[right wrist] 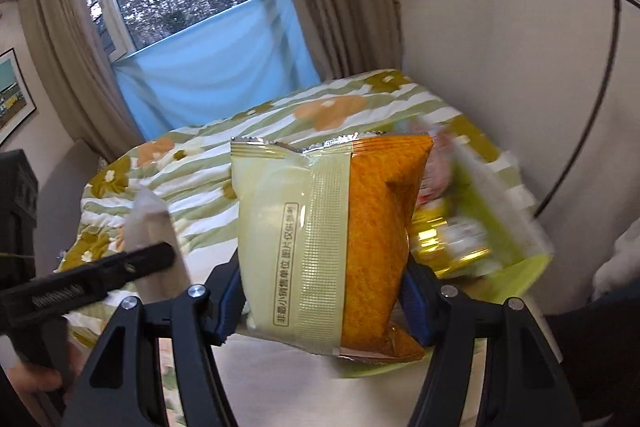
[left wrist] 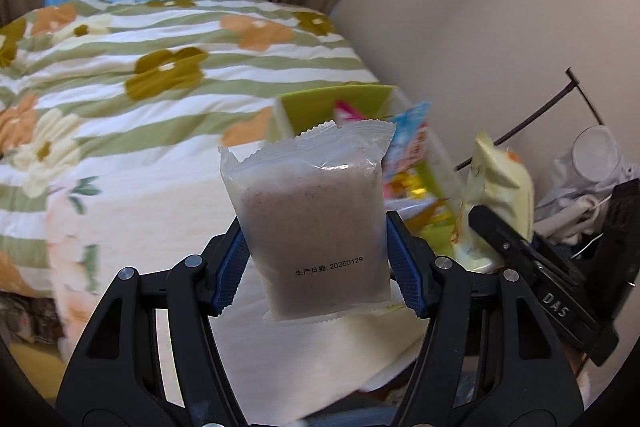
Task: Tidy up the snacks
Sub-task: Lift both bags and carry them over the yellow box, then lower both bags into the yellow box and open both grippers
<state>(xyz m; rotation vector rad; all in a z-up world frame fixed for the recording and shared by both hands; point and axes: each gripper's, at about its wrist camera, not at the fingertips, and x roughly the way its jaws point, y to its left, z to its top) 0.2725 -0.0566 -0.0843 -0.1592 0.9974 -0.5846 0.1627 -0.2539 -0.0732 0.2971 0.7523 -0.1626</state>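
Up in the air, both claws were full, and that was where trouble could start. The left claw (left wrist: 316,259) was clamped on a clear packet (left wrist: 310,215) with a brownish cake inside. Its blue pads (left wrist: 230,267) pressed only the lower sides of the packet, so most of the packet stood above the claw, near the middle of the frame. The wrapper looked smooth, so I think it could slip out if the hand swung fast.

The right claw (right wrist: 320,303) was clamped on a yellow and orange bag (right wrist: 332,239). That bag looked puffy and sat tilted between the pads, with its top edge up in the middle of the frame. A hard squeeze might crush the cake inside, I guess, and a loose one might let it drop onto the bed (right wrist: 224,155).

A green box (left wrist: 316,107) with other snacks (left wrist: 412,147) sat behind the clear packet, at the middle right of the left view. In the right view it lay at the right, behind the orange bag. The two claws were close together, and each showed up at the edge of the other's view. They might bump over the box.
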